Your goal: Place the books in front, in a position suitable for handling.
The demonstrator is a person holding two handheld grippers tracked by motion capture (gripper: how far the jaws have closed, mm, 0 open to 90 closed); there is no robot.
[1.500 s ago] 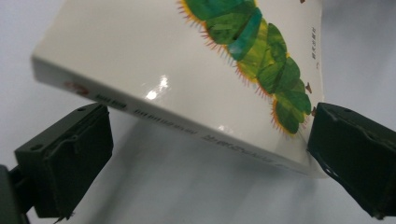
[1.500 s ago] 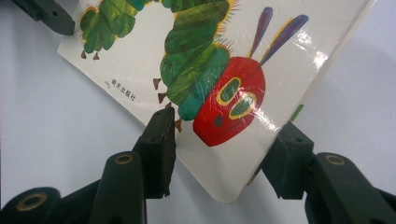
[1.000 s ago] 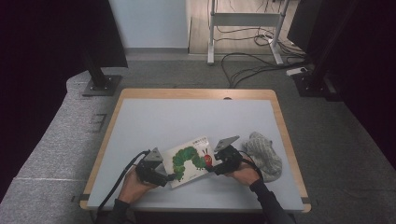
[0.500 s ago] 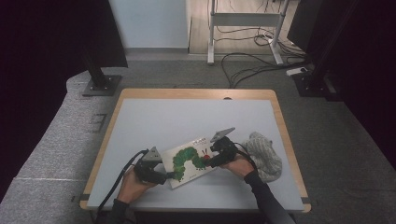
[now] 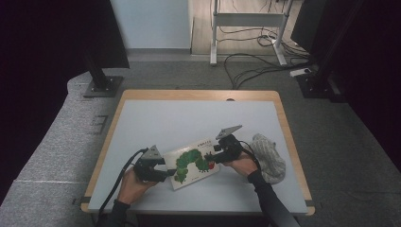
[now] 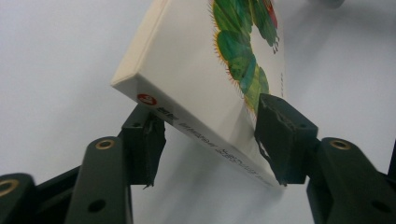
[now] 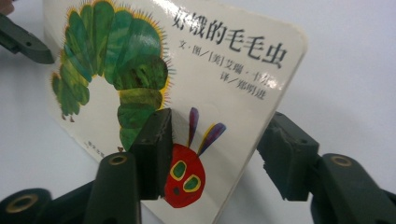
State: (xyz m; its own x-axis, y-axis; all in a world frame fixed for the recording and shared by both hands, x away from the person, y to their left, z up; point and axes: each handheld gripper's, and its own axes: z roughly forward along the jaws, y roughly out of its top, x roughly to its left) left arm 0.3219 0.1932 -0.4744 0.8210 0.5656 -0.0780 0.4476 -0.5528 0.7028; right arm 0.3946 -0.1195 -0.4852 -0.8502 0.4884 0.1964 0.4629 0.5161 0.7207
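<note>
The caterpillar book point(image 5: 195, 162) is held tilted above the counter point(image 5: 189, 118) near its front edge, between both forearms. Its spine end is clamped by the left tool point(image 5: 163, 171) and its opposite edge by the right tool point(image 5: 213, 154), whose jaws have just been closing.

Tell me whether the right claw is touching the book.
Touching. In the right gripper view, one jaw of the right claw lies flat on the cover of the book beside the caterpillar's red head; the other sits behind its edge.
</note>
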